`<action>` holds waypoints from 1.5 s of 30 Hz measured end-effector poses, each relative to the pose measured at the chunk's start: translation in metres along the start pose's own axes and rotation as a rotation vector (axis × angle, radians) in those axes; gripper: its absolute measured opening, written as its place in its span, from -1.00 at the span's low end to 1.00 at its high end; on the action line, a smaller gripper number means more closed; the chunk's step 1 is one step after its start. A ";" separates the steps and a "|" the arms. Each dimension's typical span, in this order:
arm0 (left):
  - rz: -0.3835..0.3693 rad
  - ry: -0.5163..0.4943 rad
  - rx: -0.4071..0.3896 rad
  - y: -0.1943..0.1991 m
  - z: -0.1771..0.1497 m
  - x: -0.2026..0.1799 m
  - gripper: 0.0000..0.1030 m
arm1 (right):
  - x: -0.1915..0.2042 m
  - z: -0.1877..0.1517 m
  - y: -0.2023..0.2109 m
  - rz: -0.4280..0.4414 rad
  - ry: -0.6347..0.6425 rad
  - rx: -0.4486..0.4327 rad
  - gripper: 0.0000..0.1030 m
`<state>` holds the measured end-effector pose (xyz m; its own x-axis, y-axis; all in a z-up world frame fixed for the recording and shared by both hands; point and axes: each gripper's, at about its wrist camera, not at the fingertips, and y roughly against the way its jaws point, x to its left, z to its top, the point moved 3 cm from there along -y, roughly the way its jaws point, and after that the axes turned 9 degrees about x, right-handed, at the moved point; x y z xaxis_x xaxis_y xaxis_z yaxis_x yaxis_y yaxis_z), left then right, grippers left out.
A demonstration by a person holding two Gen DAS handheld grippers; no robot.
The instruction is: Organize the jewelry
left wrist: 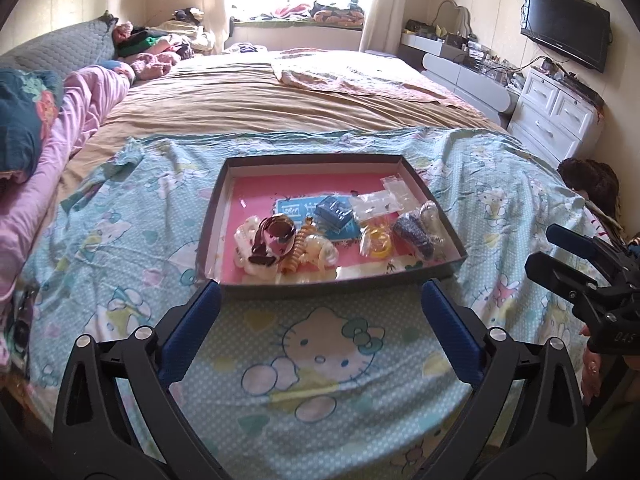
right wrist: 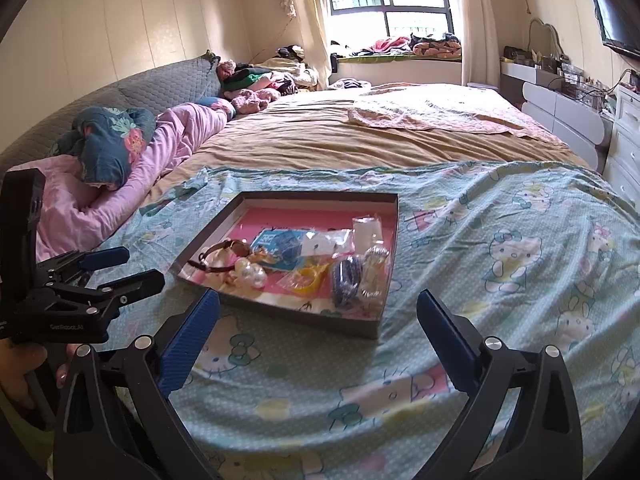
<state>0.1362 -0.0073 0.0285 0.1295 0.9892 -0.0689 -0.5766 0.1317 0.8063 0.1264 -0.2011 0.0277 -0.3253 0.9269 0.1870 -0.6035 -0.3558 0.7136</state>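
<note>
- On the sheet (left wrist: pixel 328 344), just short of the tray (left wrist: pixel 332 292), both grippers hover apart from it.
- Left gripper (left wrist: pixel 320 312): fingers wide, nothing between them; tray lies straight ahead.
- Right gripper (right wrist: pixel 316 320): fingers wide, empty; tray lies ahead, slightly left.
- Jewelry (left wrist: pixel 296 244) is piled at the tray's near half; the tray's long axis runs across the left fingers.
- Left gripper appears nearer.
- Right view alone shows the tray's far corner obliquely; left view alone shows the dresser (left wrist: pixel 560 116) beyond the tray.
</note>
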 end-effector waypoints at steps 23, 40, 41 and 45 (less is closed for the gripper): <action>0.029 0.090 0.004 0.012 -0.048 0.014 0.82 | 0.024 -0.044 -0.004 0.000 -0.013 0.085 0.91; 0.058 0.089 0.016 0.012 -0.052 0.014 0.82 | 0.023 -0.043 -0.004 -0.010 -0.017 0.081 0.91; 0.059 0.087 0.015 0.013 -0.052 0.014 0.82 | 0.023 -0.043 -0.004 -0.011 -0.017 0.080 0.91; 0.055 0.087 0.012 0.015 -0.051 0.012 0.82 | 0.023 -0.042 -0.005 -0.014 -0.017 0.080 0.91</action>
<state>0.0879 0.0094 0.0095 0.0270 0.9969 -0.0742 -0.5713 0.0764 0.8172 0.0907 -0.1832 0.0001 -0.3045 0.9338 0.1877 -0.5476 -0.3329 0.7677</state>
